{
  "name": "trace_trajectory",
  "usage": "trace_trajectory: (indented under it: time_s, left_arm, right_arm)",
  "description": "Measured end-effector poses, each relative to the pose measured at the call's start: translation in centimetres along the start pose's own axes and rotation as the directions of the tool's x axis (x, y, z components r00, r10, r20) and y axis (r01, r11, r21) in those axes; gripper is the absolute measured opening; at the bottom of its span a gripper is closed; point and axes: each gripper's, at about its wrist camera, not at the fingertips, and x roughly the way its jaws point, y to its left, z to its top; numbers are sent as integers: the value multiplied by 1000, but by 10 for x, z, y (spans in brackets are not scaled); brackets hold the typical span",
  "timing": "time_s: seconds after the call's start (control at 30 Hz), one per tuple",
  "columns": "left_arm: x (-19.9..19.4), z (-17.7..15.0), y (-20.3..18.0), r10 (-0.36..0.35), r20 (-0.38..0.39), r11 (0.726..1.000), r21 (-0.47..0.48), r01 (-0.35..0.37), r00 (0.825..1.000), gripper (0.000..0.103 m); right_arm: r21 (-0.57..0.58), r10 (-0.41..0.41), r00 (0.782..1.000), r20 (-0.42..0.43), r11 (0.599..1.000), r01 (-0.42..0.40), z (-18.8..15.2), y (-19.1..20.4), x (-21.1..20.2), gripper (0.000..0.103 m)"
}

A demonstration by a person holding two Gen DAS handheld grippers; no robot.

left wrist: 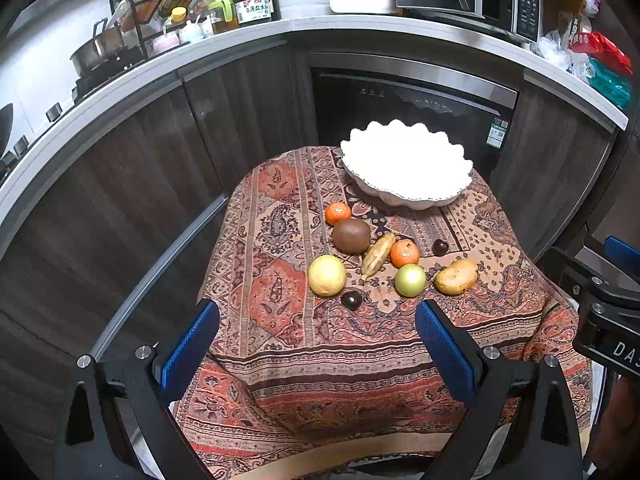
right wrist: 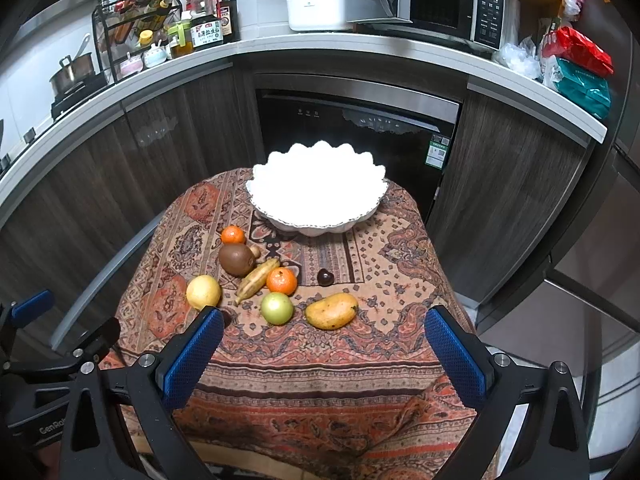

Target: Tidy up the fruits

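White bowl [right wrist: 318,216] far, empty; fruit loose near it. Left gripper [left wrist: 316,344], right gripper [right wrist: 324,350]: fingers apart, empty. Next: grasp mango [right wrist: 331,311].

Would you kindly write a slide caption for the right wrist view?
Open right tool hovers before loose fruits and an empty white scalloped bowl on a patterned tablecloth.

Both wrist cameras look forward and downward between their own spread jaws, from just short of the cloth-covered counter [left wrist: 280,344]. The left view sits further left. Both share the white bowl [left wrist: 404,168], the fruit, and the kitchen cabinets [right wrist: 500,184] behind.
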Motion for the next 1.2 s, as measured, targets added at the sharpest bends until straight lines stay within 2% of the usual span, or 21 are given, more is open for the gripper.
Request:
trace_trajectory:
  time_s: [1.2]
  left_arm:
    - [10, -4, 0, -7, -23, 1000, -2, 7, 1000, 100]
  right_arm:
    - [9, 3, 1000, -26, 1000, -3, -5, 0, 11, 102]
